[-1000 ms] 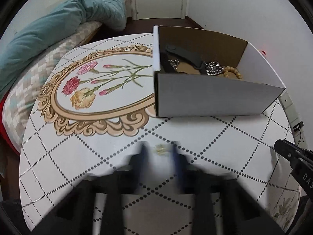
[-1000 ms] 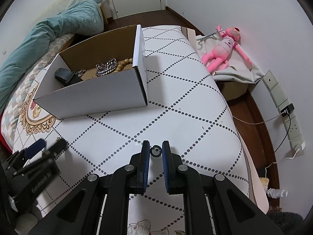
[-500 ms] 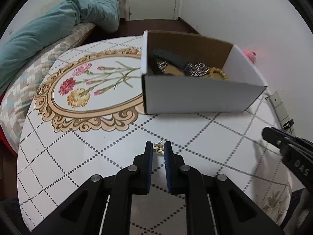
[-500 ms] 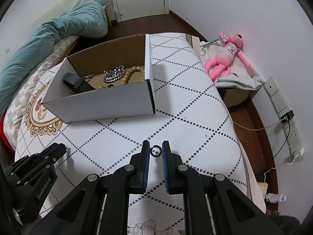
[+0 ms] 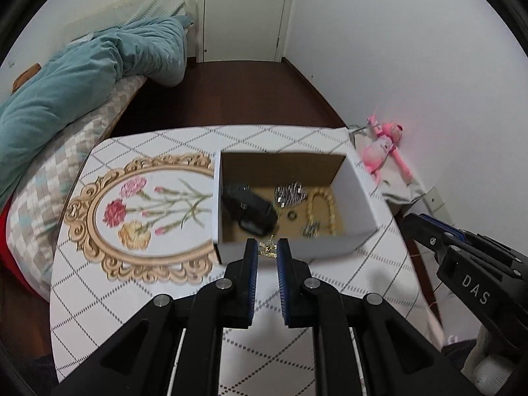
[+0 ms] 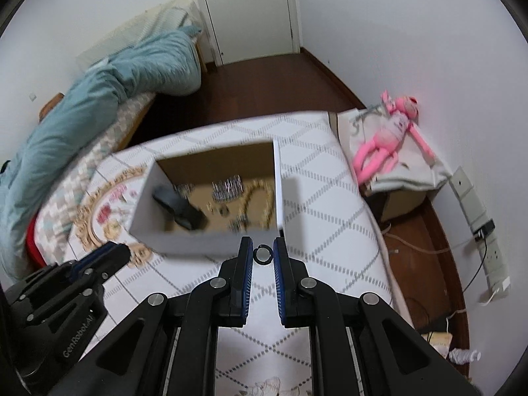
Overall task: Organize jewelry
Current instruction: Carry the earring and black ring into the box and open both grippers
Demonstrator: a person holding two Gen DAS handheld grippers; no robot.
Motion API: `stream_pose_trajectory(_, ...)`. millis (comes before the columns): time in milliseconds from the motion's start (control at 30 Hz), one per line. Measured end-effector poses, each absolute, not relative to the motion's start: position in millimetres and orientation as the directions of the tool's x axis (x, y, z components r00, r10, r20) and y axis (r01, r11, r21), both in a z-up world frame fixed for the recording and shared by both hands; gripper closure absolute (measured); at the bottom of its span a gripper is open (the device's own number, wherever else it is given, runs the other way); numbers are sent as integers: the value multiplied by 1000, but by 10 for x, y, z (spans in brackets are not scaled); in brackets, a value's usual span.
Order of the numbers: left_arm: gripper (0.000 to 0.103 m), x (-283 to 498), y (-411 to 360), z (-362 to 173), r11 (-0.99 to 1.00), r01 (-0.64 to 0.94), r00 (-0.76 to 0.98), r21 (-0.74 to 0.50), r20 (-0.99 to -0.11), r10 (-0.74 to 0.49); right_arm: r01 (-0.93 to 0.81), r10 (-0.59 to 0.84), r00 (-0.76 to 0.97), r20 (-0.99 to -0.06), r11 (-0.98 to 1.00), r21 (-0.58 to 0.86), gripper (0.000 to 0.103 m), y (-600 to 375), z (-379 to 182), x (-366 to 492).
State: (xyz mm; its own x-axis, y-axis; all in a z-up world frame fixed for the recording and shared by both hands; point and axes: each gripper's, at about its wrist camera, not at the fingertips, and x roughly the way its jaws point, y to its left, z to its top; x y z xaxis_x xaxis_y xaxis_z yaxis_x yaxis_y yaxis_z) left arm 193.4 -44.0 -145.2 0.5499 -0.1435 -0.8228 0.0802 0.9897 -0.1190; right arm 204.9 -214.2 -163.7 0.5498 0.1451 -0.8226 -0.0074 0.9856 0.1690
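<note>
left gripper (image 5: 267, 251) pinches a small gold trinket (image 5: 268, 249) at the cardboard box (image 5: 358, 181) front wall; right gripper (image 6: 263, 253) clamps a dark ring (image 6: 263, 254) beside it.

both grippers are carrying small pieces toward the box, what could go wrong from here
The small gold charm sits at the very tips of the left gripper, so it could slip out short of the white cardboard box. The dark ring in the right gripper is thin and round, and might roll out.
</note>
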Motion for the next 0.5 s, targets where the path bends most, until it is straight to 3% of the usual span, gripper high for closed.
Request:
stream_pose_trajectory(200,94,2433,-385,-1401,982,82,471,-171,-862,-190,-44,199,513,-835,978,205,90,-2109,-1522,2517)
stream_pose_trajectory(467,92,3045,-294,-1504,984,44,374,-172,-911,-176,-94,226,323,-919,974,206,90,-1964,-1951,3207)
stream_pose_trajectory(500,88,3103,-279,-1510,987,36,367,-159,-916,-161,-86,217,308,-926,976,200,89,-1964,-1995,3261)
